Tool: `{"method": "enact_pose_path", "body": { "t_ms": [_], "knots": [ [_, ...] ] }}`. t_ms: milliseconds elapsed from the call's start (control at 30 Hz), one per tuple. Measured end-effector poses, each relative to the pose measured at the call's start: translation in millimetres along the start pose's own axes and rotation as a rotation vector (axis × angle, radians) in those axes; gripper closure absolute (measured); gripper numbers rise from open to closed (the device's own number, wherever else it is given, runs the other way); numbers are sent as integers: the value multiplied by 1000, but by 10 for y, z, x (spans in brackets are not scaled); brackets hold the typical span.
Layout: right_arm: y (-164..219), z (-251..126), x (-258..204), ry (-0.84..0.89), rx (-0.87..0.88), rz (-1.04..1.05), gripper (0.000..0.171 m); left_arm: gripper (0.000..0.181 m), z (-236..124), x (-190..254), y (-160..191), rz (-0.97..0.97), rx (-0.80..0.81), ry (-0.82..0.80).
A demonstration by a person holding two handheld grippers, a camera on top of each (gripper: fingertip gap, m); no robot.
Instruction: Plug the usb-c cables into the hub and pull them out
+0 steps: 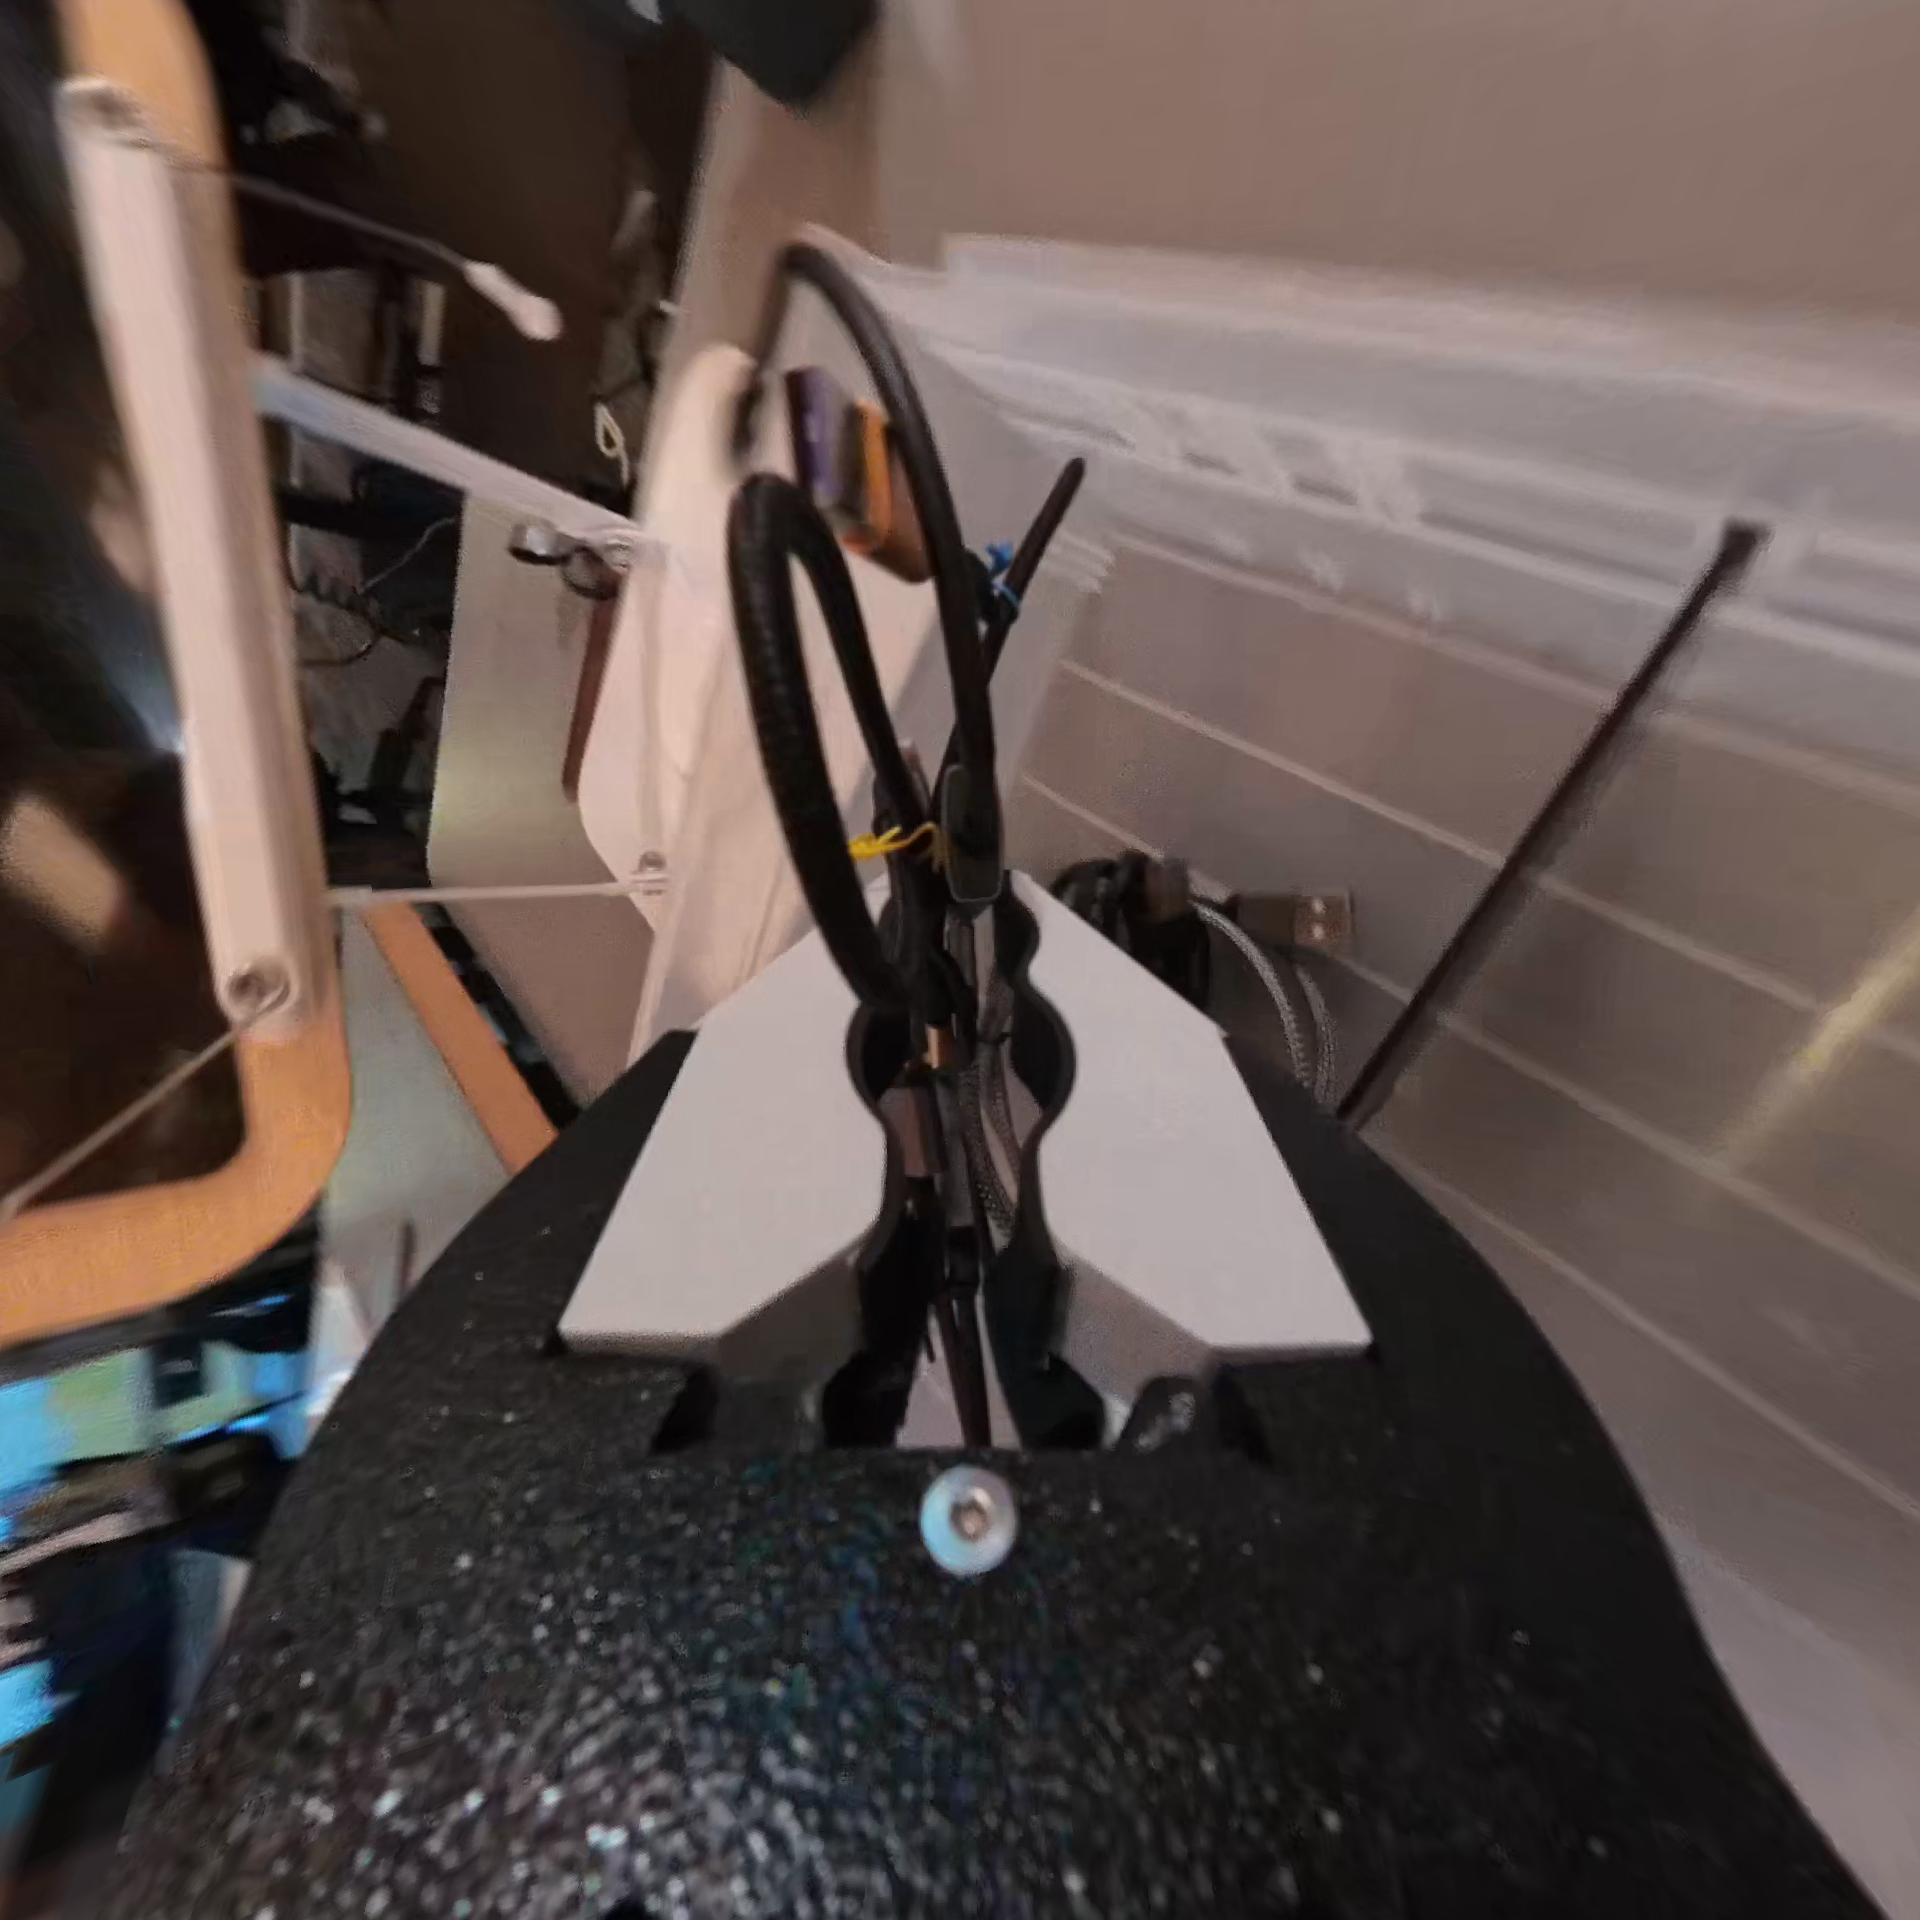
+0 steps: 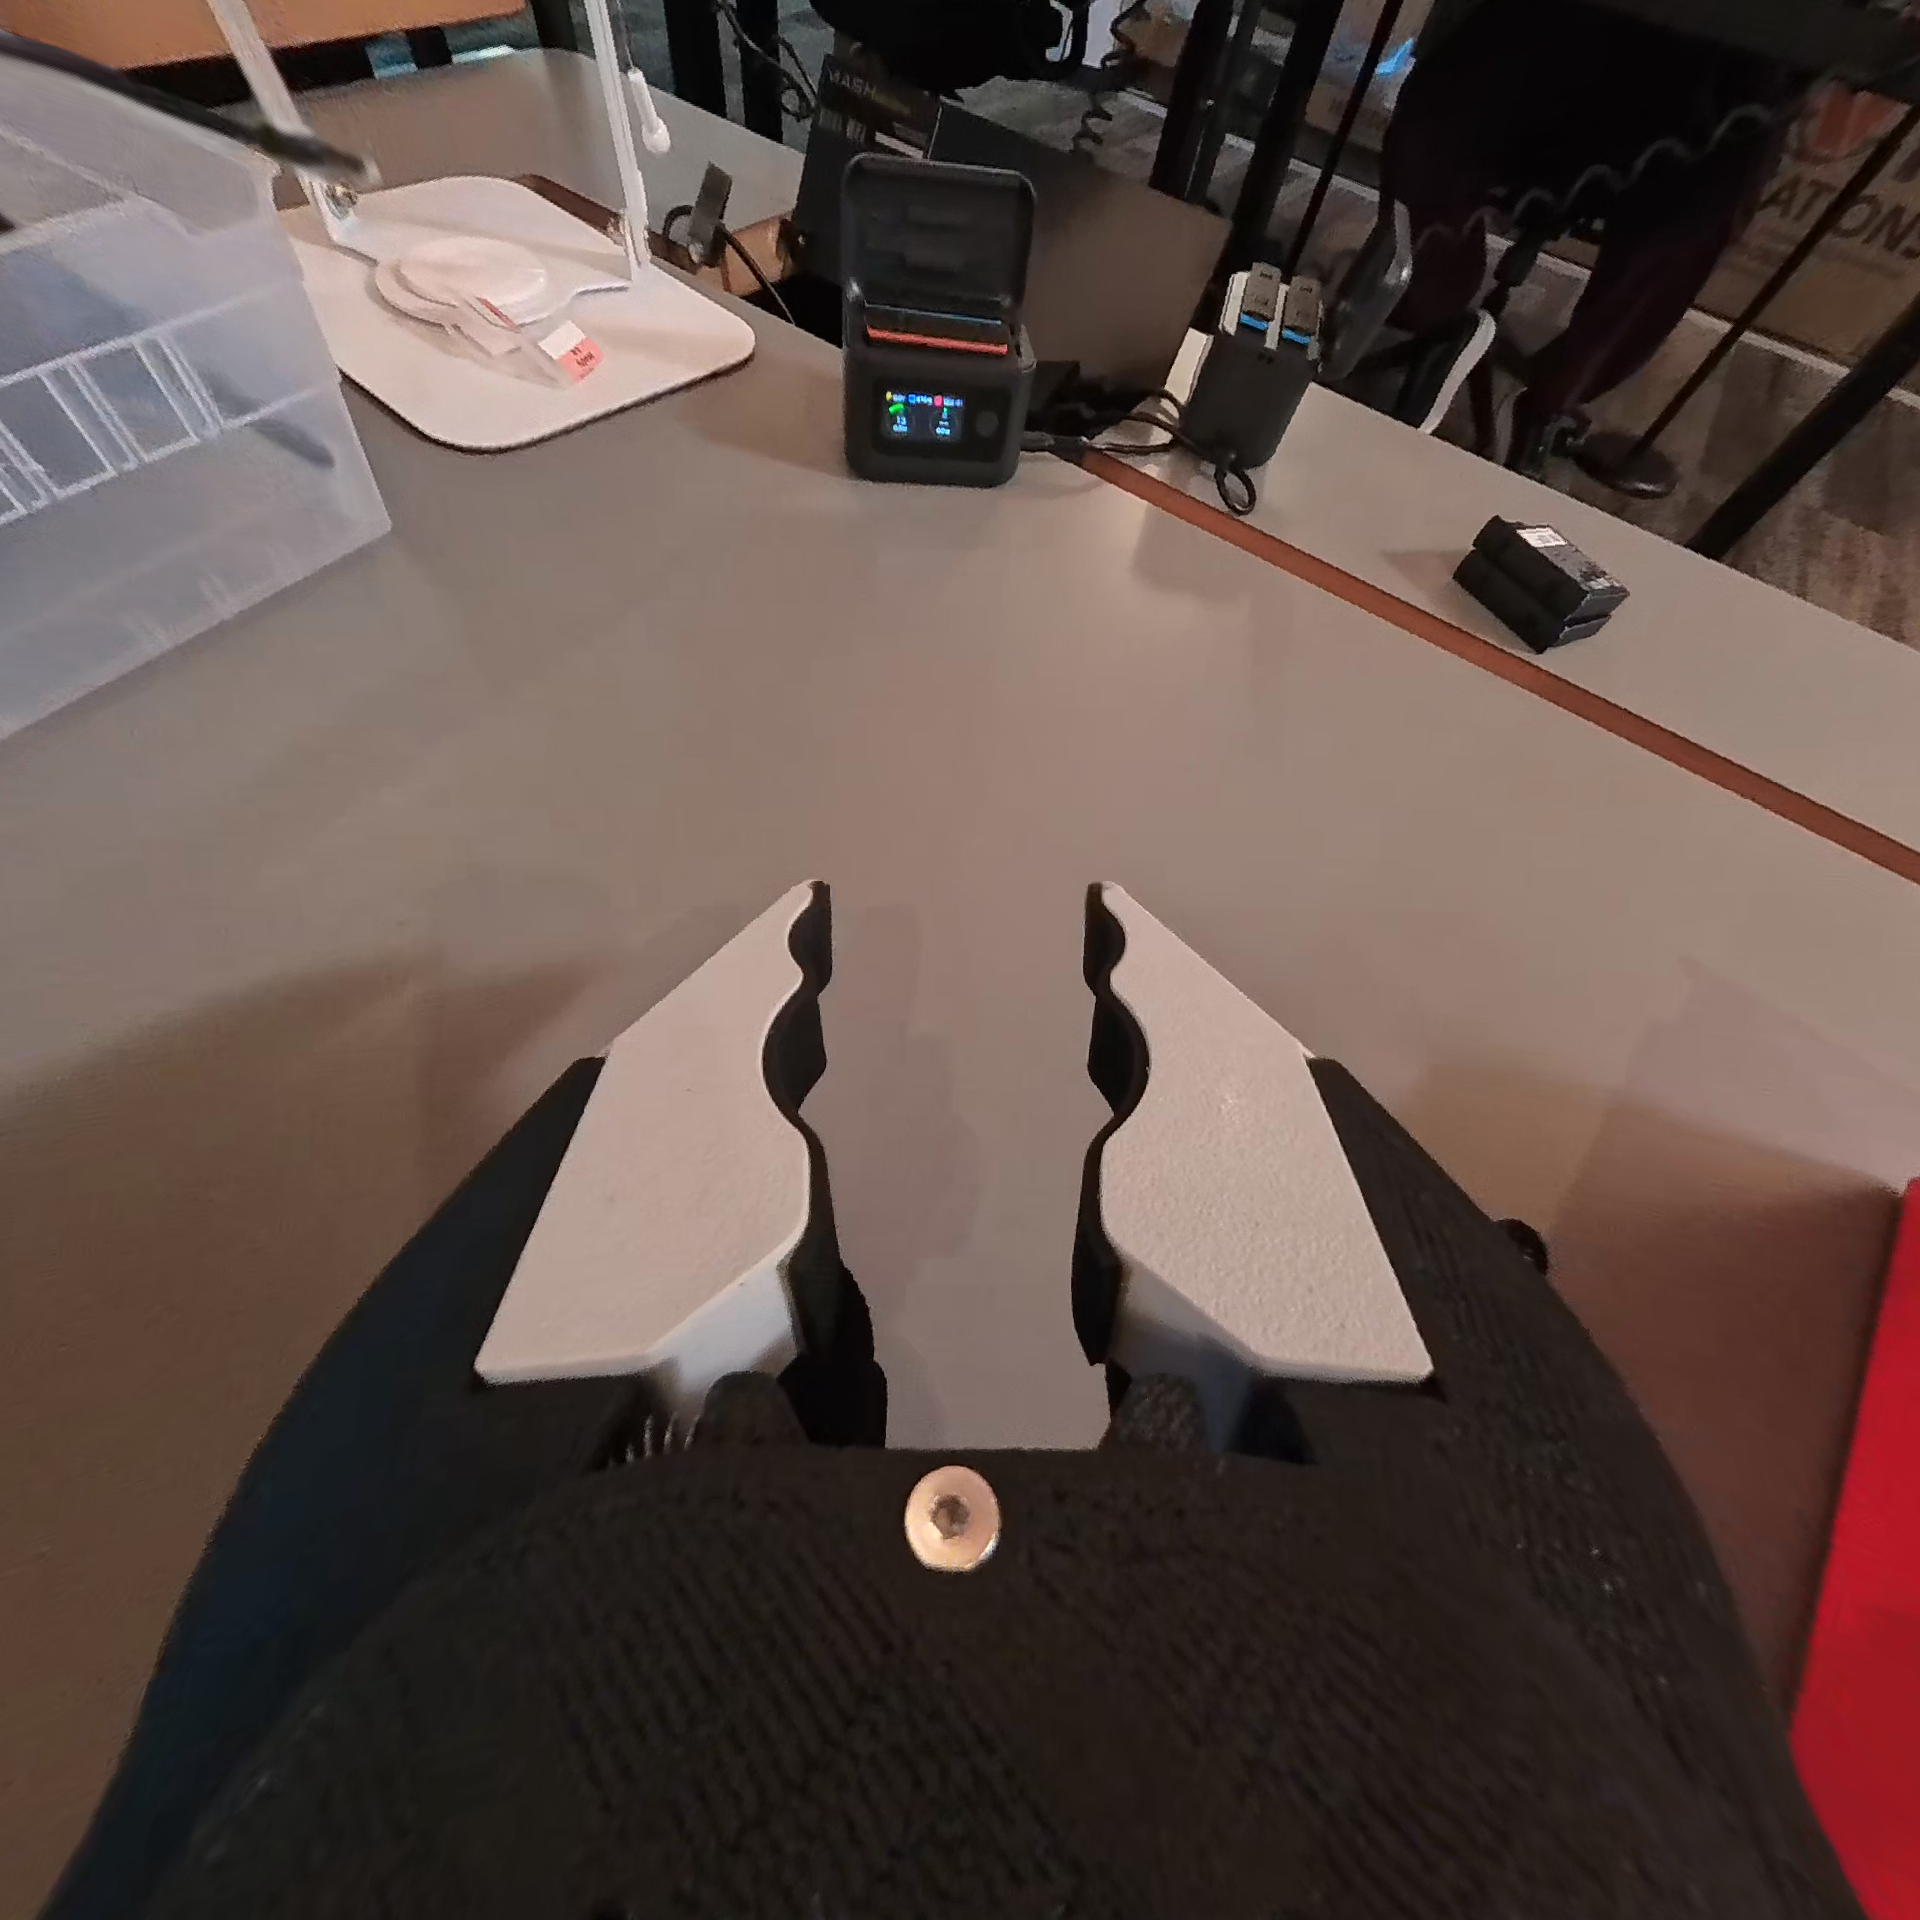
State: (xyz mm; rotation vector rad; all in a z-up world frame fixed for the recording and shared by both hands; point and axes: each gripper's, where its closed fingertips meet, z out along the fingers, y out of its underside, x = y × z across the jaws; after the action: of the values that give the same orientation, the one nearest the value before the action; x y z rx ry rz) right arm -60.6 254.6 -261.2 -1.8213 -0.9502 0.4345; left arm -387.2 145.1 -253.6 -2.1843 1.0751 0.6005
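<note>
In the left wrist view my left gripper (image 1: 961, 914) is shut on a bundle of black and grey braided cables (image 1: 790, 748). The cables loop up past the fingertips and carry small yellow and blue ties. A silver USB plug (image 1: 1314, 920) sticks out to the right of the fingers. The view is tilted and blurred, and I cannot make out a hub in it. In the right wrist view my right gripper (image 2: 956, 904) is open and empty, a little above the grey table (image 2: 935, 675).
A clear plastic box (image 1: 1455, 727) lies close behind the cable bundle and also shows at the left of the right wrist view (image 2: 135, 416). On the table stand a white stand base (image 2: 520, 312), a black charger case with a lit screen (image 2: 935, 384), a battery charger (image 2: 1247, 384) and loose black batteries (image 2: 1538, 597). Left tips to right tips: about 35 centimetres. From the right gripper's tips to the battery charger (image 2: 1247, 384) is close to 35 centimetres.
</note>
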Motion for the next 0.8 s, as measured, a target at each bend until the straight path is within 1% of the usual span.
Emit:
{"method": "enact_pose_path", "body": {
  "t_ms": [133, 300, 400, 467, 600, 700, 800],
  "knots": [
    [-24, -7, -27, -15, 12, 4, 123, 170, -294, -318, -102, -252, 159, -17],
    [-28, -4, -50, -34, 16, 13, 123, 170, -728, -711, -166, -434, 320, -76],
    [-37, -7, -69, -45, 22, 15, 123, 170, -898, -822, -142, -523, 364, -52],
    [-40, -6, -82, -50, 22, 14, 123, 170, -929, -840, -104, -585, 382, -26],
    [-41, 0, -109, -62, 23, 9, 123, 170, -862, -747, -40, -762, 419, 82],
    [-21, 19, -134, -70, 14, 6, 123, 170, -750, -631, 0, -921, 442, 193],
    [-10, 29, -155, -73, 9, -6, 123, 171, -590, -535, 67, -1119, 424, 308]
  ]
}}
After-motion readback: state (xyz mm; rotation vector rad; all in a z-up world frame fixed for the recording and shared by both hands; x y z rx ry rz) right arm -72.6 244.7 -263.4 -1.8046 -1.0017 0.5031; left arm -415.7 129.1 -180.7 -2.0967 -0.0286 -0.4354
